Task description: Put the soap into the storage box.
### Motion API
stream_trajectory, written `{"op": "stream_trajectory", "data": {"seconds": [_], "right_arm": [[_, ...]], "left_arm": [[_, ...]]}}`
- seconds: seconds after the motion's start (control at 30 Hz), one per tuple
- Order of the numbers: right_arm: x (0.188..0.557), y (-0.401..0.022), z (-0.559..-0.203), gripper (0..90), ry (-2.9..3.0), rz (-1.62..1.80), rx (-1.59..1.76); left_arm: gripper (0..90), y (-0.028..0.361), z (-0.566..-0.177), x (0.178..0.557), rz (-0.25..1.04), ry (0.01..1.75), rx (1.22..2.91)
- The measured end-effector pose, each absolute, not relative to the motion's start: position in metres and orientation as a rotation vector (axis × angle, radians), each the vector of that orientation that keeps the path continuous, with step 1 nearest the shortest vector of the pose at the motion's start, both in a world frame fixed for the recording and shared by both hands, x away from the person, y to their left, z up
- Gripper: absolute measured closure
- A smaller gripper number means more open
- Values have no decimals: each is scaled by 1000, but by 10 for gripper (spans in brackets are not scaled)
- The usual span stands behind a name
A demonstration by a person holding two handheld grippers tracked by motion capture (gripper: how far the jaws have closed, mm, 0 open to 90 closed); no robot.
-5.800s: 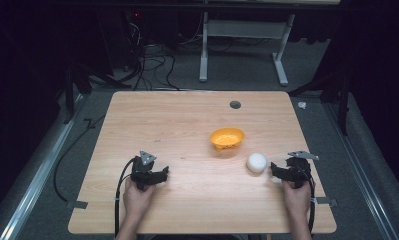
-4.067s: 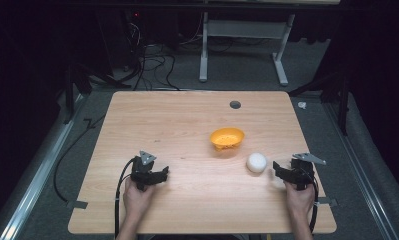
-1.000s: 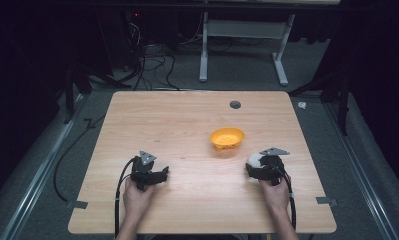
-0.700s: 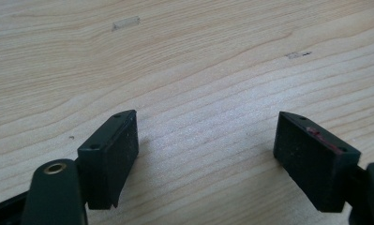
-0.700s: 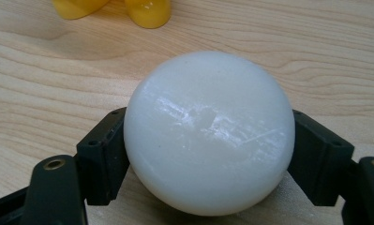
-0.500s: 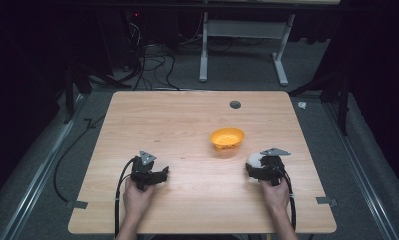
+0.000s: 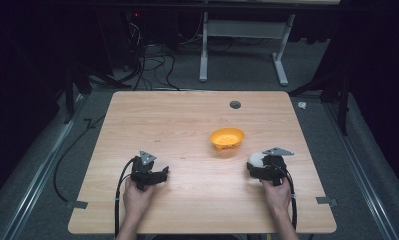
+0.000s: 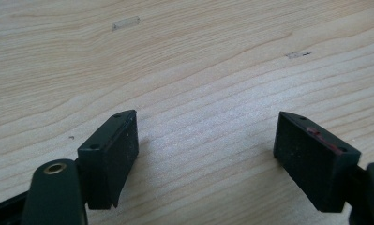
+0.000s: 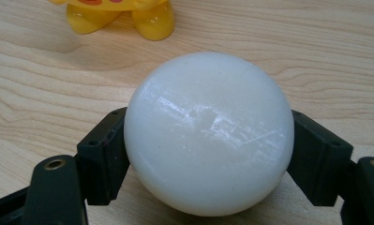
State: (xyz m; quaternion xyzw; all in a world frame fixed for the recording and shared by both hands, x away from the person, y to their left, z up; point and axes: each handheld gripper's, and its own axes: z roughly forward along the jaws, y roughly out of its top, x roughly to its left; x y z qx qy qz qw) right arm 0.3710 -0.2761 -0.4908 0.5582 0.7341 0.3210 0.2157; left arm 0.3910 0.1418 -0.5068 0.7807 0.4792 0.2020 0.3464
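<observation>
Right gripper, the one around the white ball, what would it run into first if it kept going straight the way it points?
Probably the yellow bowl: in the right gripper view it stands directly beyond the white ball held between the right gripper's jaws. The gap is hard to judge.

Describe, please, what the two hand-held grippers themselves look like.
Both the left gripper and the right gripper are black, each topped by a grey three-cornered plate, with a black cable trailing back along the forearm. Their jaws are flat black blocks; the left's has a reddish mark. No sleeves show.

Dark rm, grey carpet floor, wood table, white desk frame behind.
</observation>
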Motion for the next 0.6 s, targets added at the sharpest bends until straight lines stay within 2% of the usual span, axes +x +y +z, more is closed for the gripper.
{"op": "stream_trajectory", "data": {"seconds": [0.6], "right_arm": [[366, -268, -474, 247, 2045, 954, 1504]], "left_arm": [[228, 142, -507, 391, 523, 1243, 2023]]}}
